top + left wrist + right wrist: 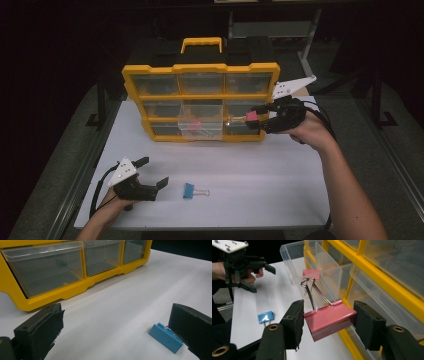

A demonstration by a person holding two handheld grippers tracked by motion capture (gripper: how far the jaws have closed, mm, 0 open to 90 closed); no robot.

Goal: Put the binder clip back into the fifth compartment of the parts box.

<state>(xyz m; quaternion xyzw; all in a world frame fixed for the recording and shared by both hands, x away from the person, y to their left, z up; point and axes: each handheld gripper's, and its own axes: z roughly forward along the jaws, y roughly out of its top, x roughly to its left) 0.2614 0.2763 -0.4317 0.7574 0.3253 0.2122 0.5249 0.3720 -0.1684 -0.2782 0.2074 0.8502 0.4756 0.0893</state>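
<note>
You had your right gripper (pixel 328 323) clamped on the pink clip (pixel 329 319), right of the pulled-out drawer (pixel 201 121); held by its ends, it could twist loose. Your left gripper (pixel 150 173) rested spread beside the blue clip (pixel 189 190).

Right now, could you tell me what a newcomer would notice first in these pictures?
The yellow organizer standing at the table's far side, its middle clear drawer pulled out. The right gripper holds a pink binder clip in its jaws beside that drawer. A blue binder clip lies near the open left gripper.
</note>
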